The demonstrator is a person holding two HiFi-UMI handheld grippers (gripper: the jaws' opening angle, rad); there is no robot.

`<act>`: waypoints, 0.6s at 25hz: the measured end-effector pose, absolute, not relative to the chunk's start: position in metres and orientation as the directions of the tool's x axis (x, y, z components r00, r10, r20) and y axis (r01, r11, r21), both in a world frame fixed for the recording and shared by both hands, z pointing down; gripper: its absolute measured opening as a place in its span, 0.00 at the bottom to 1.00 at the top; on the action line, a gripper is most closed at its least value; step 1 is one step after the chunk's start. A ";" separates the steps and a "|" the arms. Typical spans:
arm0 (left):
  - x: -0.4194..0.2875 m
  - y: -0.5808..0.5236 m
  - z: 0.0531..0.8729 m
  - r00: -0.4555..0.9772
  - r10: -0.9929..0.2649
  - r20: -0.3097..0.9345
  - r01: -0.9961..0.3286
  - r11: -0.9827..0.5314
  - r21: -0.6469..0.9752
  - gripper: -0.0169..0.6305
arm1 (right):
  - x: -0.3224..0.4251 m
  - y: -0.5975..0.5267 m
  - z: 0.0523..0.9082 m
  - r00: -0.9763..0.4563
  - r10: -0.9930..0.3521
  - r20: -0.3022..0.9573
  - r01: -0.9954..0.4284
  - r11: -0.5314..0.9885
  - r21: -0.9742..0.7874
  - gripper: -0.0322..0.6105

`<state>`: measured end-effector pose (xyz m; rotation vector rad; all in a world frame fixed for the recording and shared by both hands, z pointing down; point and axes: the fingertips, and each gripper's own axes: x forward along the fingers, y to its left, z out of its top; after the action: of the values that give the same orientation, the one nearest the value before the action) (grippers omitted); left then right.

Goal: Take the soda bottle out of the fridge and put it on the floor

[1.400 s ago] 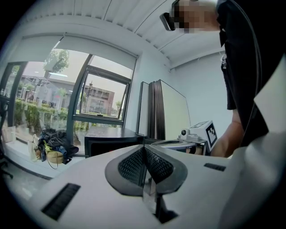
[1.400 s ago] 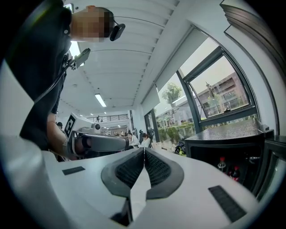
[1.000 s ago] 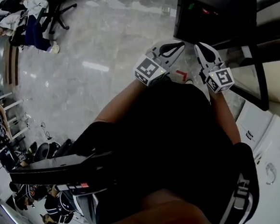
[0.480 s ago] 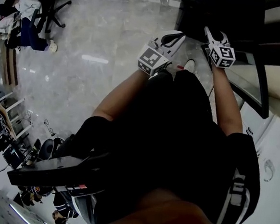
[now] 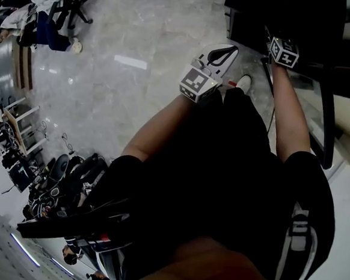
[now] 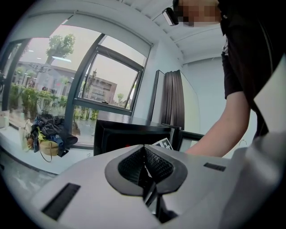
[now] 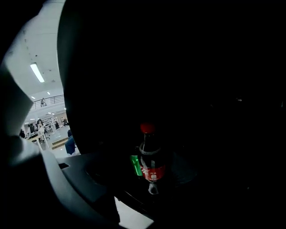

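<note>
Soda bottle [image 7: 152, 161] stands upright inside the dark fridge [image 5: 257, 16], at 1 o'clock in the head view, not yet lifted out. Right gripper [image 5: 278, 45] reaches into the compartment. Its fingers [image 7: 58, 179] have just been opening and are spread wide, with the bottle ahead in line with the gap and untouched; judged a set-up for the grasp. Left gripper [image 5: 221, 54] hangs outside above the floor [image 5: 128, 48], fingers [image 6: 129, 163] clenched on nothing, evidently idle. Green container [image 7: 135, 165] sits close at the bottle's 9 o'clock; contact not determinable. Red cap [image 7: 147, 128] and red label [image 7: 153, 171] with white print, too small to read; brand not confirmed.
</note>
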<state>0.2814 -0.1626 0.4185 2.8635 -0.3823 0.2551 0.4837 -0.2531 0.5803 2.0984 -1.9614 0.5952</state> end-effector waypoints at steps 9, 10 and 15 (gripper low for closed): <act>0.299 -0.171 0.432 0.939 -0.290 0.186 -0.328 -0.918 0.223 0.03 | 0.497 -0.278 0.596 0.052 -0.924 0.379 -0.992 -0.092 -0.089 0.57; 0.300 -0.170 0.437 0.938 -0.291 0.187 -0.329 -0.918 0.220 0.03 | 0.499 -0.280 0.599 0.059 -0.929 0.365 -0.992 -0.096 -0.084 0.57; 0.301 -0.160 0.472 0.930 -0.312 0.194 -0.346 -0.921 0.179 0.03 | 0.494 -0.275 0.616 0.054 -0.958 0.283 -0.997 -0.068 -0.042 0.57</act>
<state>0.3010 -0.1598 0.4720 2.8772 -0.4965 0.2388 0.4944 -0.2745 0.6157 2.1536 -2.0237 0.3551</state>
